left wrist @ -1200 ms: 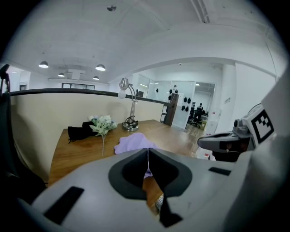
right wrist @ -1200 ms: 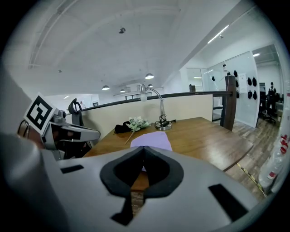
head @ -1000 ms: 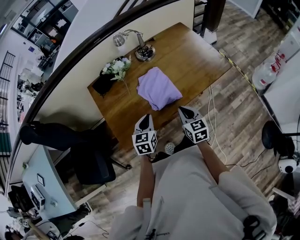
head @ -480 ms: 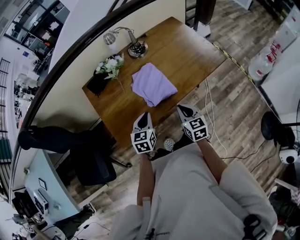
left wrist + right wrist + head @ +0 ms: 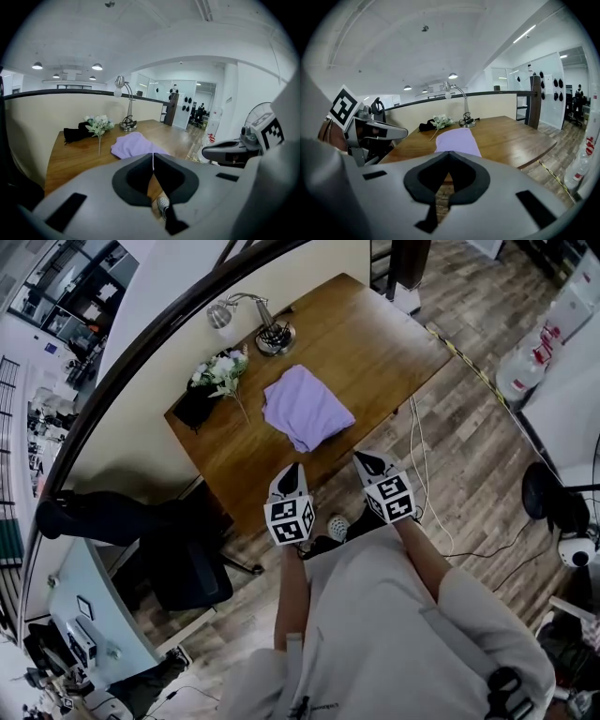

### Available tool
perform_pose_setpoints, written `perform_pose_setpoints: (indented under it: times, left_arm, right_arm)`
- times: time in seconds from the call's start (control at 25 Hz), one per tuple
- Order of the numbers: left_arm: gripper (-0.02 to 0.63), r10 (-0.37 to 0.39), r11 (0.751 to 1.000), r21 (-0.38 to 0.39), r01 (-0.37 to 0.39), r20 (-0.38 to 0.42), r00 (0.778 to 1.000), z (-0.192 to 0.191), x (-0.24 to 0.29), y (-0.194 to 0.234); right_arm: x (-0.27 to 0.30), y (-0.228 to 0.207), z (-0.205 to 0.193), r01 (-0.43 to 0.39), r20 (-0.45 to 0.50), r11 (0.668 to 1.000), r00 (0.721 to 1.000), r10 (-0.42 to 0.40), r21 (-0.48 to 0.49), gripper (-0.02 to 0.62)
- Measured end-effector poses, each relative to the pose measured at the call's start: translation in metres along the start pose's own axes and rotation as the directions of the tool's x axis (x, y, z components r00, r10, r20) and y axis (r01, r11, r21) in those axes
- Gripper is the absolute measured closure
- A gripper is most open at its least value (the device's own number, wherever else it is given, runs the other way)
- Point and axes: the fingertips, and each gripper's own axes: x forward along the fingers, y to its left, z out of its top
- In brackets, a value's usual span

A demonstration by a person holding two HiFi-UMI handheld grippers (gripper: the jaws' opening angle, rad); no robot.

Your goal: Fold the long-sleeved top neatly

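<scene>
Purple top (image 5: 305,409) lies folded, same as before. Left gripper (image 5: 291,471) and right gripper (image 5: 367,460) stay pressed together, empty, off it. Folding looks done.

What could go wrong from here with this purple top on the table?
The purple top lies folded with one corner near the front edge of the table. A brush from the shut left gripper or right gripper might drag it off or open the fold. The flower sprig lies close beside it and could get swept along.
</scene>
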Motion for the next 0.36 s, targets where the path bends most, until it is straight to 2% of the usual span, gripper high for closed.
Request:
perform_pose_setpoints:
  times: [0.36]
  left_arm:
    - [0.581,0.000,1.000,-0.010,0.000,0.006,1.000,0.0019,0.0002,0.0018]
  right_arm:
    - [0.0008,0.0025,0.0038,-0.017,0.002,1.000,1.000,0.017,0.001,0.594]
